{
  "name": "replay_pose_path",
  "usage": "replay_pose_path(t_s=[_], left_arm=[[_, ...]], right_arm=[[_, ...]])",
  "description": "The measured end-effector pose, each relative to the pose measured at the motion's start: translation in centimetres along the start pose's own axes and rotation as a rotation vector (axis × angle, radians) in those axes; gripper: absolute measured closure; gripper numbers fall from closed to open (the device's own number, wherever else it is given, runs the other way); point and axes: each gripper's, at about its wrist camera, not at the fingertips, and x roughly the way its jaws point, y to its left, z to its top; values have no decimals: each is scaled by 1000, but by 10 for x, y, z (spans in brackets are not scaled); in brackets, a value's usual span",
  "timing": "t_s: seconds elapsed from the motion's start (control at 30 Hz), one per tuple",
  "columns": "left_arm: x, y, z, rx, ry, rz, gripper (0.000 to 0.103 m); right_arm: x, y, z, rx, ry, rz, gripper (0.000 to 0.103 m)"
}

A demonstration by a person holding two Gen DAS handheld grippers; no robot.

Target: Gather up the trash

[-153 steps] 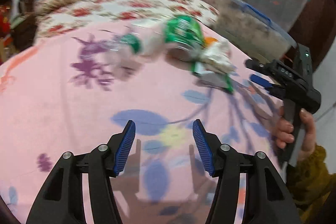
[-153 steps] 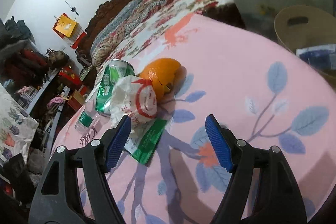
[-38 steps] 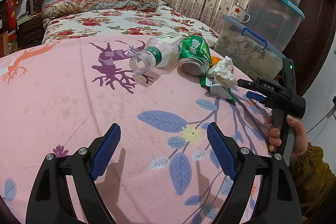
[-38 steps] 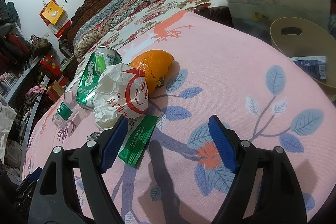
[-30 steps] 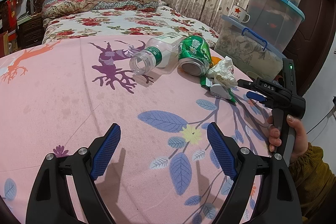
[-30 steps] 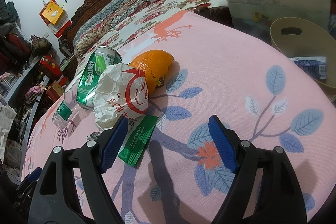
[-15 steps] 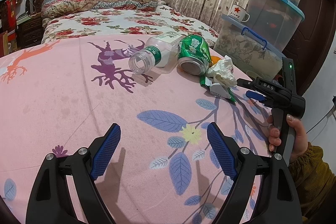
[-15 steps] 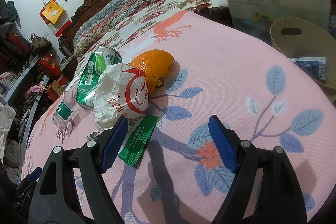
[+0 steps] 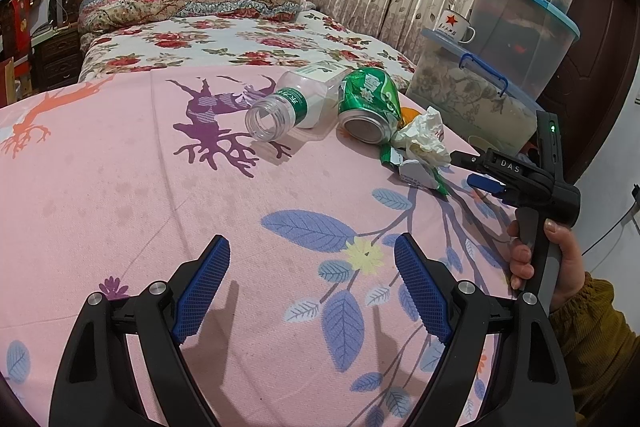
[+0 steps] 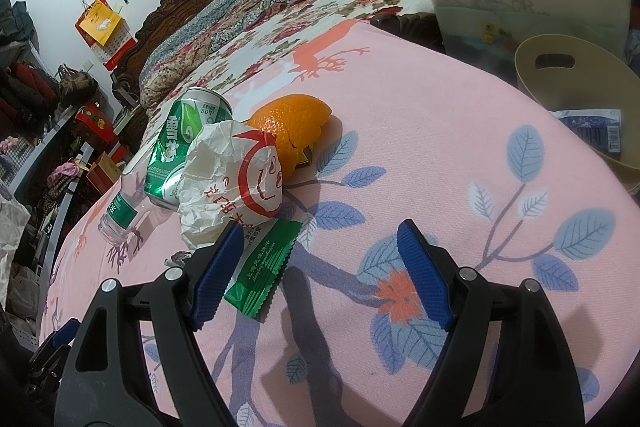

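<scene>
The pink leaf-printed cloth [image 10: 420, 131] covering the bench carries all the trash in one cluster; the beige plastic bin [image 10: 568, 83] waits just off its far edge. Largest is the clear plastic bottle [image 9: 296, 105] lying uncapped, touching the dented green drink can [image 9: 370, 105]. Then come the crumpled white paper wrapper [image 10: 232, 175], the orange peel [image 10: 292, 123] and the flat green sachet [image 10: 264, 263]. Both the left claw [image 9: 310, 285] and the right claw [image 10: 320, 269] hover spread wide, empty. Best start with the right one on the nearest wrapper, pinching its bulk, not an edge.
</scene>
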Motion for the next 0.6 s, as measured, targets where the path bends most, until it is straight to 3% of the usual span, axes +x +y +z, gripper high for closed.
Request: replay_pose_path(t_s=[0.6], left_arm=[[0, 1, 0, -3, 1, -3, 23]], right_arm=[[1, 2, 0, -2, 0, -2, 24]])
